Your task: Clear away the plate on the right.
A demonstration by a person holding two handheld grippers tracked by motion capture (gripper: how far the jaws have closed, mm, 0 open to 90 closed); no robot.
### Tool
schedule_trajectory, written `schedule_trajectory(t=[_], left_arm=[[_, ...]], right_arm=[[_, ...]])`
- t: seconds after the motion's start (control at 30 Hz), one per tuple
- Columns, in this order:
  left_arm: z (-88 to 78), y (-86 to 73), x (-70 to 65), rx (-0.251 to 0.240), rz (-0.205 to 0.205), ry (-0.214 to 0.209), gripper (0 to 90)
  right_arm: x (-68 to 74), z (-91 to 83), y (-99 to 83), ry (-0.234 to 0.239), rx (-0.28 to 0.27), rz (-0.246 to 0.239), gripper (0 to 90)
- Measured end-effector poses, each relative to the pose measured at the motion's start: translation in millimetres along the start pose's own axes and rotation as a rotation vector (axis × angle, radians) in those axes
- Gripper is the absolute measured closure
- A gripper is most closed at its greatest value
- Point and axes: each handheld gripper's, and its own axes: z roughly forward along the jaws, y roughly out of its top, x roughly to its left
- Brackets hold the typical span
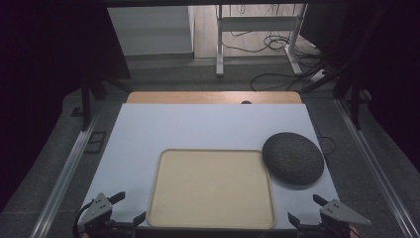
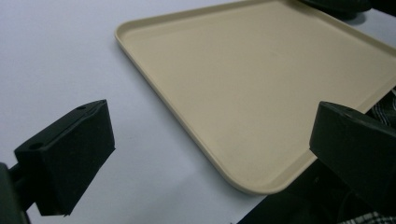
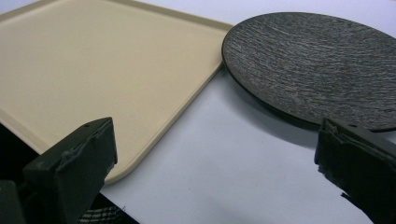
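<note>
A beige tray [image 1: 168, 163] lies empty on the white table top [image 1: 198, 124], near the front edge. Just right of it rests a dark round textured plate [image 1: 293, 157], its rim touching or just over the tray's far right corner. My left gripper [image 1: 128, 207] stands open at the front left, beside the tray's near left corner [image 2: 252, 186]. My right gripper [image 1: 304, 208] stands open at the front right, its jaws wide apart with nothing between them. In the right gripper view the plate [image 3: 317, 60] lies ahead to the right and the tray [image 3: 93, 70] to the left.
A strip of wooden desk [image 1: 213, 97] shows behind the white top. Metal rails [image 1: 64, 173] run along both sides of the table. Beyond the table are desk legs [image 1: 219, 39] and loose cables [image 1: 277, 44] on the floor.
</note>
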Motion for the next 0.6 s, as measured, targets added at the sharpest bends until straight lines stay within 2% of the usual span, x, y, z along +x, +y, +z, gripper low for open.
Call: schedule_trajectory(t=[0.13, 0.4, 0.6], left_arm=[[-0.3, -0.3, 0.4, -0.001, -0.001, -0.003, 0.0], [0.3, 0.0, -0.1, 0.004, 0.003, -0.004, 0.0], [0.4, 0.1, -0.2, 0.006, 0.005, -0.005, 0.0]], right_arm=[[-1.1, 1.9, -0.6, 0.000, 0.010, 0.012, 0.0], [4.3, 6.4, 0.0, -0.002, 0.026, -0.057, 0.0], [4.6, 7.8, -0.5, 0.002, 0.029, -0.061, 0.0]])
